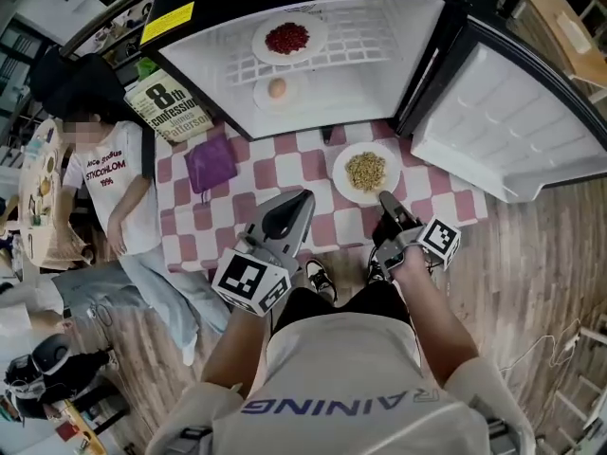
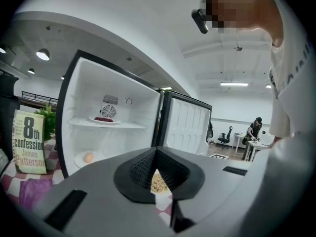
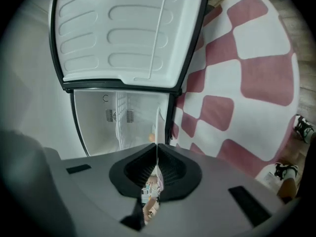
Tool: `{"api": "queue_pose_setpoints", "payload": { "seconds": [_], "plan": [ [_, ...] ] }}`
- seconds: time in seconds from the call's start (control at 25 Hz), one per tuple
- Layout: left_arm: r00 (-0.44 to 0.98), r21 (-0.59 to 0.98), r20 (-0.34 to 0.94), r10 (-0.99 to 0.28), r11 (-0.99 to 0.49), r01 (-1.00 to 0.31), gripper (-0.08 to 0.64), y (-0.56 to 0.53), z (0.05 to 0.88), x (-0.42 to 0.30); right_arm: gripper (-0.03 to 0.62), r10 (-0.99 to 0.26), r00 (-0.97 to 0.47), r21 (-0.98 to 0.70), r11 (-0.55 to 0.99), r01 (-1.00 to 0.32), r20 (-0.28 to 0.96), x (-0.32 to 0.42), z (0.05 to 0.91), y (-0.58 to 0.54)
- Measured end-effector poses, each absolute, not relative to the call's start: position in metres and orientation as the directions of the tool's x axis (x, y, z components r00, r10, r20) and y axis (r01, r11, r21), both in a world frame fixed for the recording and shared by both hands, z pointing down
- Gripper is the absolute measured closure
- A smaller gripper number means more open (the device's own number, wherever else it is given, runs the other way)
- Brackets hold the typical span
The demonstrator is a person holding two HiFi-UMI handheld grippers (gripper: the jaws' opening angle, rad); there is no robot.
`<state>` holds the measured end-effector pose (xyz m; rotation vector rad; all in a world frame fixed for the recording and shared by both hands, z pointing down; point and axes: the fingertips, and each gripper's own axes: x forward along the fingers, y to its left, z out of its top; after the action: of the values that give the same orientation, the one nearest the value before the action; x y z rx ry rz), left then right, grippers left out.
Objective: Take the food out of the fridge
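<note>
The fridge stands open. On its upper shelf is a white plate of red food, and below it a plate with an egg; both also show in the left gripper view, the red food above the egg. A plate of grains rests on the checkered cloth in front of the fridge. My right gripper is shut on that plate's near rim, whose thin white edge runs between the jaws. My left gripper is shut and holds nothing, left of the plate.
The fridge door swings out to the right. A book and a purple pouch lie at the cloth's left. A person sits on the floor at the left. Wooden floor surrounds the cloth.
</note>
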<state>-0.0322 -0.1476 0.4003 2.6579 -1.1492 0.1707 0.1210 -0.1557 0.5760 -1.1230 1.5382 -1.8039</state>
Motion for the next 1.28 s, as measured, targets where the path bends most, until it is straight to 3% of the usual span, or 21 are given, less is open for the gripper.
{"api": "queue_pose_setpoints", "payload": {
  "seconds": [0.64,0.92,1.0,1.28],
  "plan": [
    [0.748,0.180,0.208,-0.630,-0.727,-0.662,0.551,-0.133,0.402,0.033,0.565,-0.810,-0.440,-0.922,-0.331,-0.202,0.387,0.218,0.650,-0.099],
    [0.737,0.185,0.213,-0.642,-0.714,-0.675,0.551,-0.129,0.403,0.029,0.555,-0.726,-0.423,-0.813,-0.324,-0.484,0.542,0.222,0.662,-0.097],
    [0.733,0.189,0.217,-0.645,-0.709,-0.680,0.552,-0.127,0.405,0.026,0.486,-0.695,-0.424,-0.763,-0.284,-0.580,0.581,0.220,0.664,-0.098],
    [0.727,0.186,0.202,-0.656,-0.703,-0.687,0.552,-0.128,0.399,0.018,0.417,-0.601,-0.361,-0.556,-0.171,-0.813,0.713,0.219,0.675,-0.097]
  ]
}}
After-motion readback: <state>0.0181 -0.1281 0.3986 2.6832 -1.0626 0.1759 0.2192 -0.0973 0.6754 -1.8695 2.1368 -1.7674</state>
